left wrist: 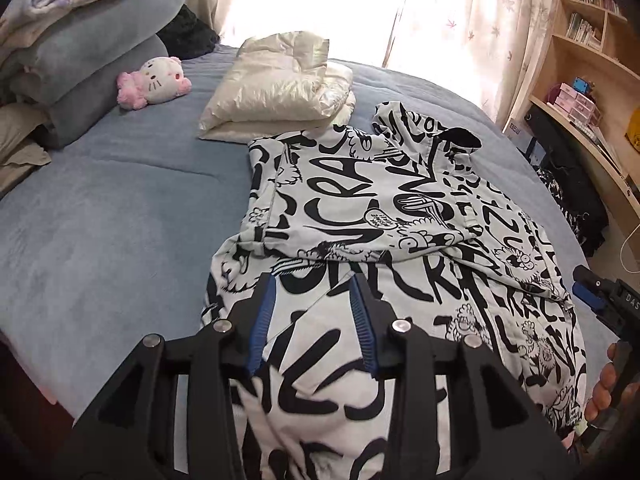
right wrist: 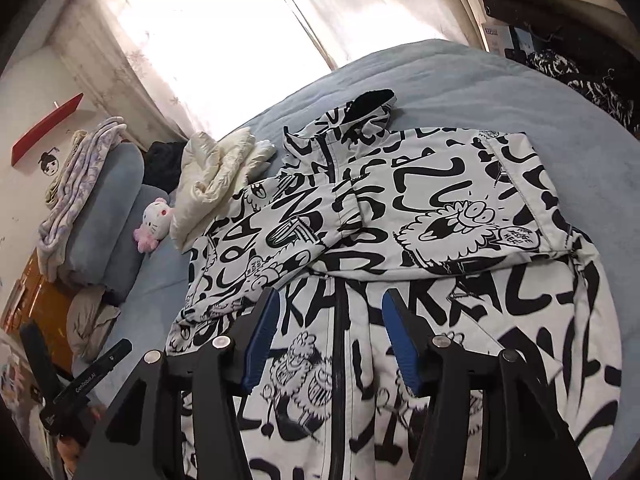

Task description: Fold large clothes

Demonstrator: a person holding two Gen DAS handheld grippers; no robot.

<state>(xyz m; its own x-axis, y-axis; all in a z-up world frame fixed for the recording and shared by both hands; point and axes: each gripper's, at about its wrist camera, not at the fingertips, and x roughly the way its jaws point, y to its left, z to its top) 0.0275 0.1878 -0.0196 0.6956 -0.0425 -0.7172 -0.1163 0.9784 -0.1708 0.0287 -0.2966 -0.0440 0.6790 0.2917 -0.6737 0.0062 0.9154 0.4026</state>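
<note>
The bed [left wrist: 100,216] holds the printed jacket [left wrist: 360,200] spread across its middle, zipper up, both sleeves already folded in across the chest. A cream jacket [left wrist: 276,84] sits folded beyond it, apparently finished. The bottom half likely remains to be folded up. The left gripper [left wrist: 312,292] and right gripper [right wrist: 328,308] hover spread above the hem, pinching nothing.

White jacket [left wrist: 360,208] with black graffiti print, blue-grey bedspread [left wrist: 120,208], cream folded coat [left wrist: 276,88]
</note>
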